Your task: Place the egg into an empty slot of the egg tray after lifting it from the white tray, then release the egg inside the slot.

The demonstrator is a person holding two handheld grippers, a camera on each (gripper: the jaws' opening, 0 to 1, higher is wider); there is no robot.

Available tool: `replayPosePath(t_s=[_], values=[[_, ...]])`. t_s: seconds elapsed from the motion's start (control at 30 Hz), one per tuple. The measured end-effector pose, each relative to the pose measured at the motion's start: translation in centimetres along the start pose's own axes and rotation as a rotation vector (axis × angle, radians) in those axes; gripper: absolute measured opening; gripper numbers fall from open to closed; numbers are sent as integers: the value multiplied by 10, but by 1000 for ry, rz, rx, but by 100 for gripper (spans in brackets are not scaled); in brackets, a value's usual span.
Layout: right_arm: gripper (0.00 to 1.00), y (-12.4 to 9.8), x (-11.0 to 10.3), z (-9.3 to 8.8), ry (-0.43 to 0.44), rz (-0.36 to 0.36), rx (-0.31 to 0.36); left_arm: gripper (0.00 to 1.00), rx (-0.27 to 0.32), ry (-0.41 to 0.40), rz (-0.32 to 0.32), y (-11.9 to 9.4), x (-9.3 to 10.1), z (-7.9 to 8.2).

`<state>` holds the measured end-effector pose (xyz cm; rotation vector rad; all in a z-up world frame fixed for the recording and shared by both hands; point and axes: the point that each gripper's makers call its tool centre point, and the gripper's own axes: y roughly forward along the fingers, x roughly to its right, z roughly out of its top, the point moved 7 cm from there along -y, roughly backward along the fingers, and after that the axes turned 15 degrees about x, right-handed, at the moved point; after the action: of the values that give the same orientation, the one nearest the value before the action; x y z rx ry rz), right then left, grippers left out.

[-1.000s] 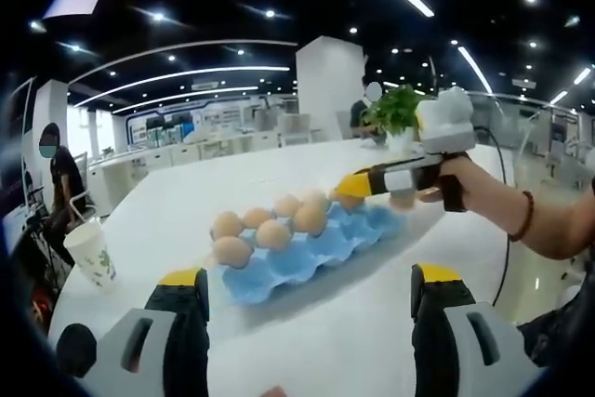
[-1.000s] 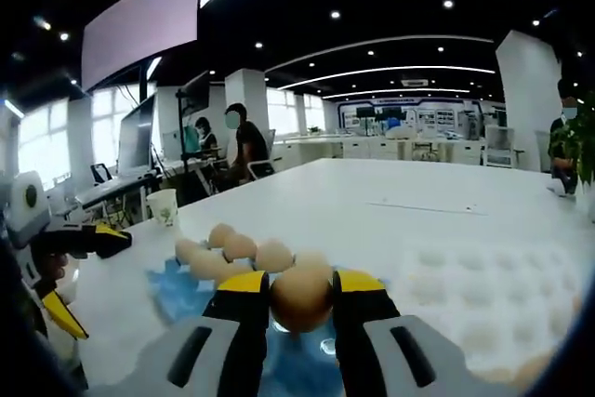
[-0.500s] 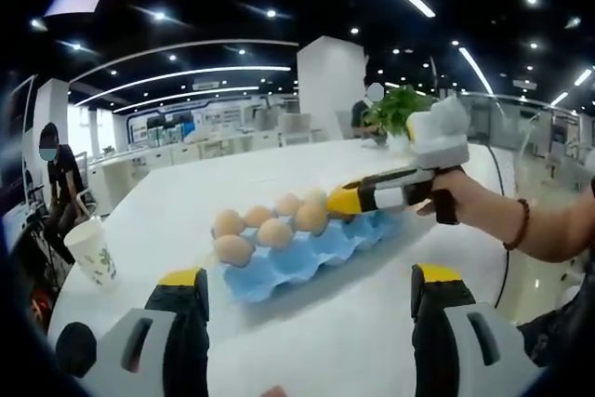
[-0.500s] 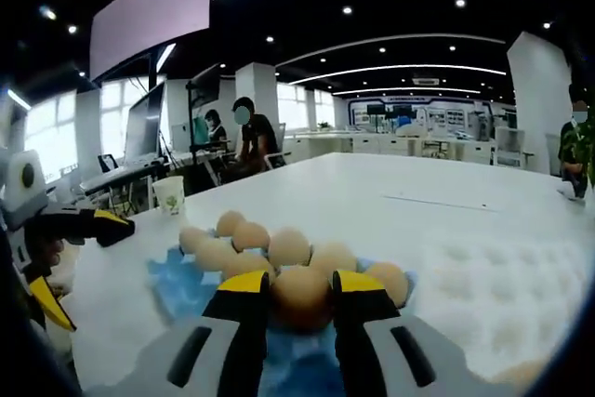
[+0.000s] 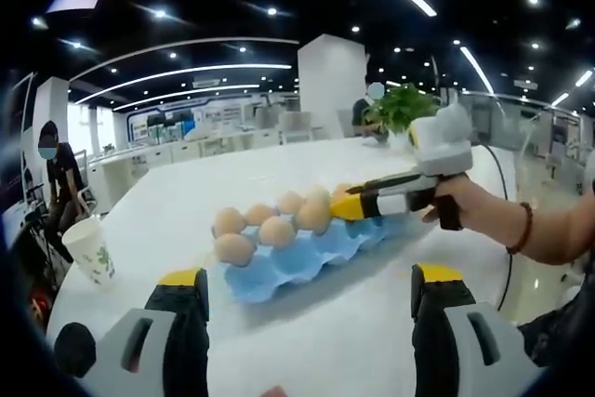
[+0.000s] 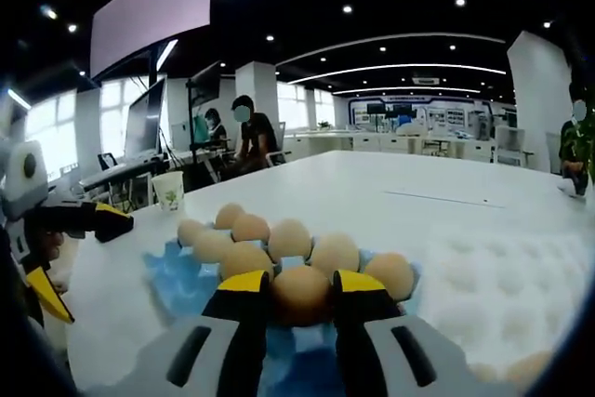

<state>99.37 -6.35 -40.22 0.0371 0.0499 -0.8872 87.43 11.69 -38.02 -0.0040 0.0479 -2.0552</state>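
The right gripper (image 6: 301, 297) fingers grasp the egg (image 6: 300, 295) low over the blue egg tray (image 6: 172, 271); placing is in hand, next comes lowering and release; left gripper (image 5: 307, 309) fingers are released

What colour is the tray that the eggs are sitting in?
The egg tray is light blue, seen best in the left gripper view.

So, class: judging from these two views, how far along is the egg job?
Done: the egg is off the white tray and over the blue egg tray, beside other eggs. In hand: the right gripper is shut on it. Left: seat it in a slot and release. The left gripper is open.
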Motion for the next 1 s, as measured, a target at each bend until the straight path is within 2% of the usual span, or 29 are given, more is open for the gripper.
replayPosePath(t_s=[0.27, 0.33, 0.63, 1.0], values=[[31, 1, 2, 0, -8, -4, 9, 92, -2, -1, -6, 1, 2, -1], [31, 1, 4, 2, -31, -10, 30, 92, -4, 1, -7, 1, 2, -1], [38, -3, 5, 13, -10, 2, 59, 92, -1, 0, -6, 3, 3, 1], [65, -5, 6, 20, 12, 9, 53, 93, 5, -12, -14, 3, 5, 1]])
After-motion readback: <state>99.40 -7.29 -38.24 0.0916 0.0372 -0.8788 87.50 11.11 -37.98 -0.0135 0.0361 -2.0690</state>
